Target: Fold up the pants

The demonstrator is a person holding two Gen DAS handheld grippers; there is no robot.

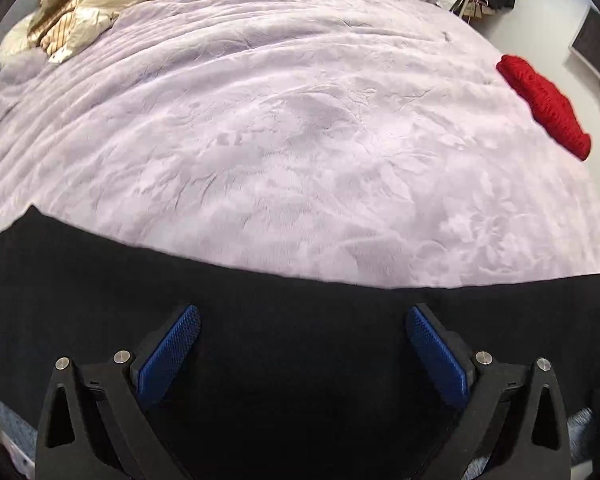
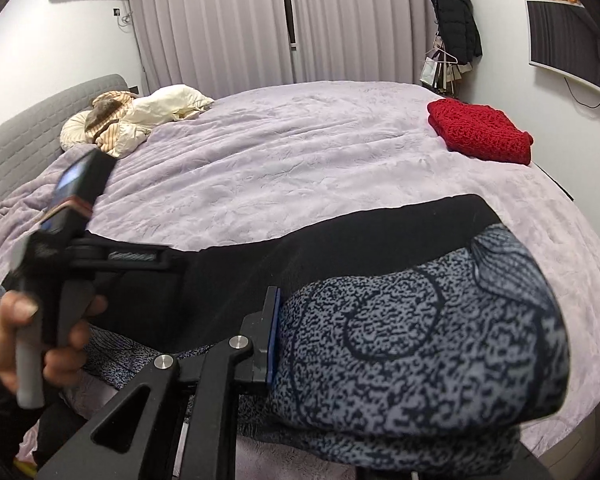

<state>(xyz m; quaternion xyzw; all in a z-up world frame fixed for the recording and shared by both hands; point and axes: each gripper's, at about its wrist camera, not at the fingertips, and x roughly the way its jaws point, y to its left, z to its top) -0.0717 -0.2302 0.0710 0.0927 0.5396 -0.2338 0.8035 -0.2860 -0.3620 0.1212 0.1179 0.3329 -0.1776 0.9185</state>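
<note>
**Right claw held pants, left claw free**

Pants (image 1: 300,320) lay along the bed's (image 1: 300,140) near edge, long axis left-right. Left gripper (image 1: 302,354) hovered wide open directly above them. Right gripper (image 2: 284,344) appeared clamped on the patterned end (image 2: 420,340); second finger hidden. Right was nearer.

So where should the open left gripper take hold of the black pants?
With the left gripper, take the far edge of the pants where it meets the blanket, coming from the near side. That edge lies flat and exposed just ahead of the open fingers.
</note>
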